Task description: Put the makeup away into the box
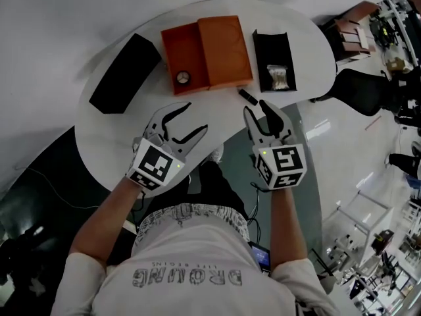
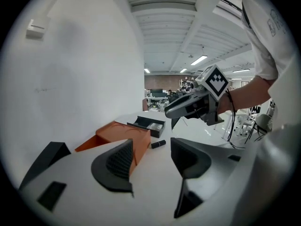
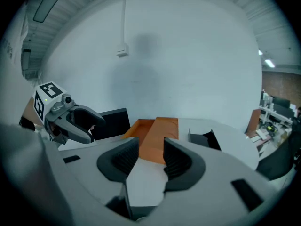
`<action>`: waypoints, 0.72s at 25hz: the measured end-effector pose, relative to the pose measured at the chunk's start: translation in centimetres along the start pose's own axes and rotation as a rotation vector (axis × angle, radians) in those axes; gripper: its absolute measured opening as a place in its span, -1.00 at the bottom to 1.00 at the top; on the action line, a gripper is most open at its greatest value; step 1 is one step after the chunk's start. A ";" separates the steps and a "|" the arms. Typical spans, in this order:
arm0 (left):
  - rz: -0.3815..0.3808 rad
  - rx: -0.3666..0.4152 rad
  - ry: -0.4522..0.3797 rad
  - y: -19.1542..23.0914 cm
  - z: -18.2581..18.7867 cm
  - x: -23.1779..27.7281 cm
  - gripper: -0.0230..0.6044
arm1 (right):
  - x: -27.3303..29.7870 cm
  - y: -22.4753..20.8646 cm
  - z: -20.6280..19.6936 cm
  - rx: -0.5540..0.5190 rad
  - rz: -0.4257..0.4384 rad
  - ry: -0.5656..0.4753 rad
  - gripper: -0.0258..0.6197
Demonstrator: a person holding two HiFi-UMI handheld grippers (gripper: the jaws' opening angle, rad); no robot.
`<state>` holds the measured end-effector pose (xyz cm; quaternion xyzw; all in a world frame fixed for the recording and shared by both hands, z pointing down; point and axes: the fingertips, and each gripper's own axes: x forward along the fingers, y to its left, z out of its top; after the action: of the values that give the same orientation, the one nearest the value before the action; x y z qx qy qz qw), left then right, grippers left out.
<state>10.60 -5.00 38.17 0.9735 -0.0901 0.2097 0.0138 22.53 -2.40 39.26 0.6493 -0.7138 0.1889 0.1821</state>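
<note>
White desk (image 1: 118, 137) is filling the middle of the head view, with a pale wall running behind it and a glossy floor showing at the lower right. An orange box (image 1: 207, 52) is lying open at the upper centre of the desk, its darker half at the left and its lighter half at the right, and a small round item (image 1: 183, 78) is sitting in the lower corner of the darker half. A flat black case (image 1: 125, 73) is lying at the upper left, well apart from the orange box, and a black tray (image 1: 274, 38) is standing open at the upper right with a pale packet (image 1: 279, 76) resting in it. A small black tube (image 1: 247, 97) is lying on the bare desk just below the gap between the orange box and the black tray, outside both. The left gripper (image 1: 197, 117) is hovering over the near edge of the desk at the lower left, its jaws standing wide with nothing between them. The right gripper (image 1: 256, 107) is hovering at the lower centre right, its tips pointing at the tube from just beside it; its jaws are standing narrowly apart, and only the desk and the orange box are showing through the gap.
</note>
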 end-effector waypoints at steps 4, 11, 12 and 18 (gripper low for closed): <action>-0.052 0.045 0.039 -1.3 -0.3 4.4 -0.07 | -0.5 -2.7 -1.1 -0.017 -0.010 0.010 -0.39; -0.142 0.114 0.128 -3.4 -1.8 12.5 -0.07 | -1.7 -8.4 -5.0 0.059 -0.034 0.036 -0.44; -0.151 0.121 0.146 -3.7 -2.2 13.3 -0.07 | -2.0 -9.0 -5.5 0.070 -0.037 0.039 -0.44; -0.184 0.193 0.250 -4.7 -4.3 16.6 -0.07 | -3.2 -11.4 -8.0 0.122 -0.049 0.055 -0.45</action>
<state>24.60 -2.91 49.00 0.9407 0.0221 0.3348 -0.0494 34.32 3.40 44.91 0.6711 -0.6795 0.2454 0.1663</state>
